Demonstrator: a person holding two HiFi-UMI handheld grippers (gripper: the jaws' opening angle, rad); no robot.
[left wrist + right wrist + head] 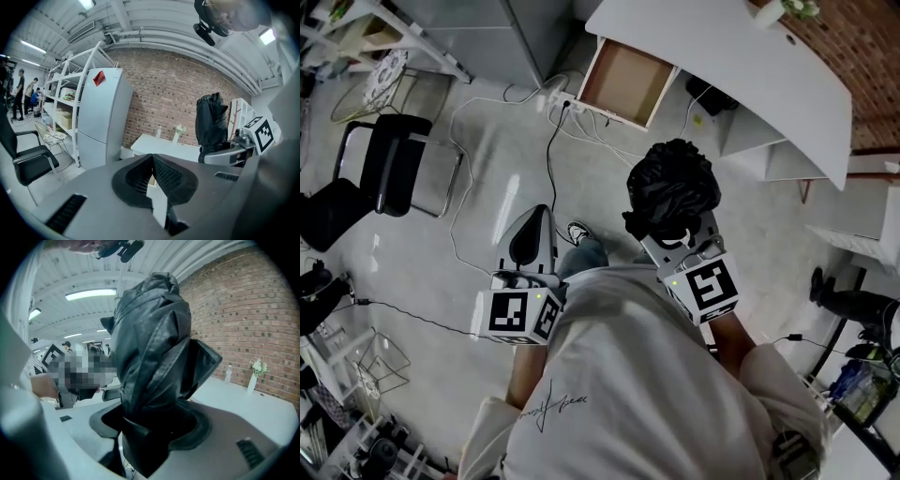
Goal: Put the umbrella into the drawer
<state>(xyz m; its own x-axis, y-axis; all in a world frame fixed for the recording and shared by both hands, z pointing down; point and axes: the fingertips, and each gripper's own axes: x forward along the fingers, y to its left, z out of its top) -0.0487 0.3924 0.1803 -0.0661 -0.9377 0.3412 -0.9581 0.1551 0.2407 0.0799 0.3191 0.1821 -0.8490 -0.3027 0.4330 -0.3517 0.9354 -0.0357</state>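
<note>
Black cloth is bunched tight: the folded umbrella (150,343) stands up out of the right gripper (677,242), which is squeezed shut on its lower end. The left gripper (152,173) is closed with nothing in it. The open drawer (623,82) lies ahead, a bit to the left, under the white surface (741,75). It looks empty, with open floor (497,159) before it. I think the umbrella must tip flat to fit.

lab space: shelving (63,91), floor cables (549,159)
</note>
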